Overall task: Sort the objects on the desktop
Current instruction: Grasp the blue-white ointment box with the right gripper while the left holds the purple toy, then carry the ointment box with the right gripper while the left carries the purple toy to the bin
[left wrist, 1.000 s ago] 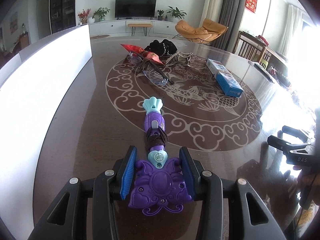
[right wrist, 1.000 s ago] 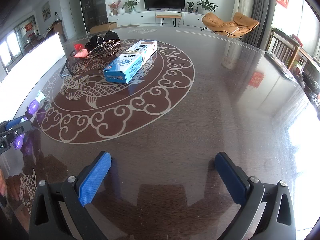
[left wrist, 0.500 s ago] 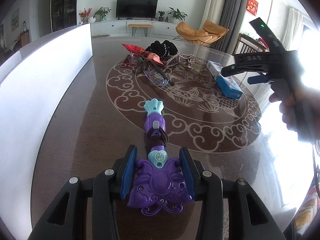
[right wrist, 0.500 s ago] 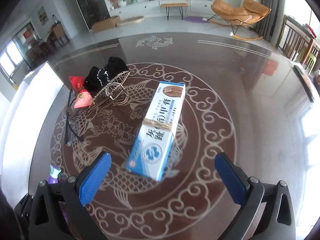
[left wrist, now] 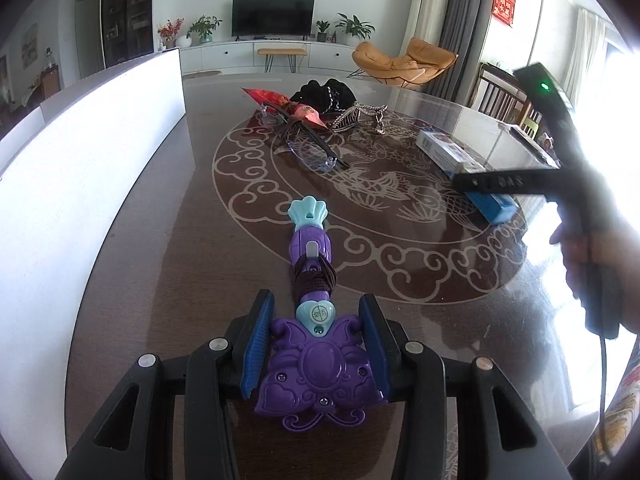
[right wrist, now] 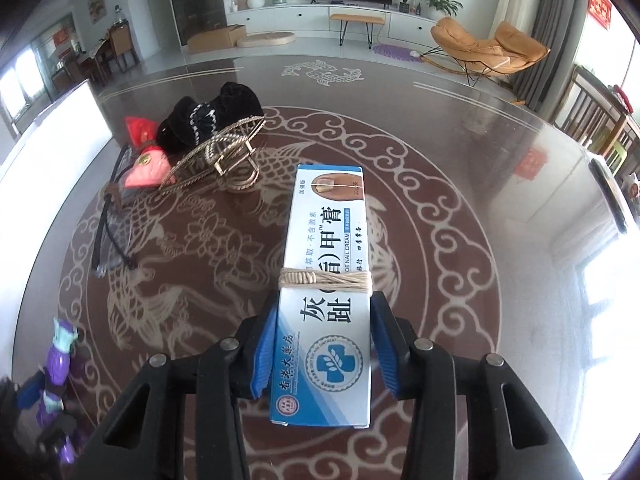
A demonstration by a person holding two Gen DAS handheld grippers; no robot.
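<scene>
A purple toy wand (left wrist: 316, 368) with a teal tip lies on the dark patterned table (left wrist: 160, 240), pointing away. My left gripper (left wrist: 316, 344) is shut on its butterfly-shaped head. The wand also shows at the lower left of the right wrist view (right wrist: 60, 360). A blue and white nail cream box (right wrist: 326, 240), bound with string, lies lengthwise ahead. My right gripper (right wrist: 325, 344) has its jaws closing on the box's near end, with the pads against both long sides. In the left wrist view a hand (left wrist: 592, 248) holds that gripper over the box (left wrist: 440, 148).
Toward the far side lie glasses (right wrist: 108, 240), a black pouch (right wrist: 208, 120), red packets (right wrist: 148, 164) and a metal hair clip (right wrist: 224, 156). A white board (left wrist: 80, 200) stands along the table's left edge. Chairs stand at the right.
My right gripper travelled across the table to the box, and its wide jaws came in around the box's near end. The left gripper and wand have not moved.
</scene>
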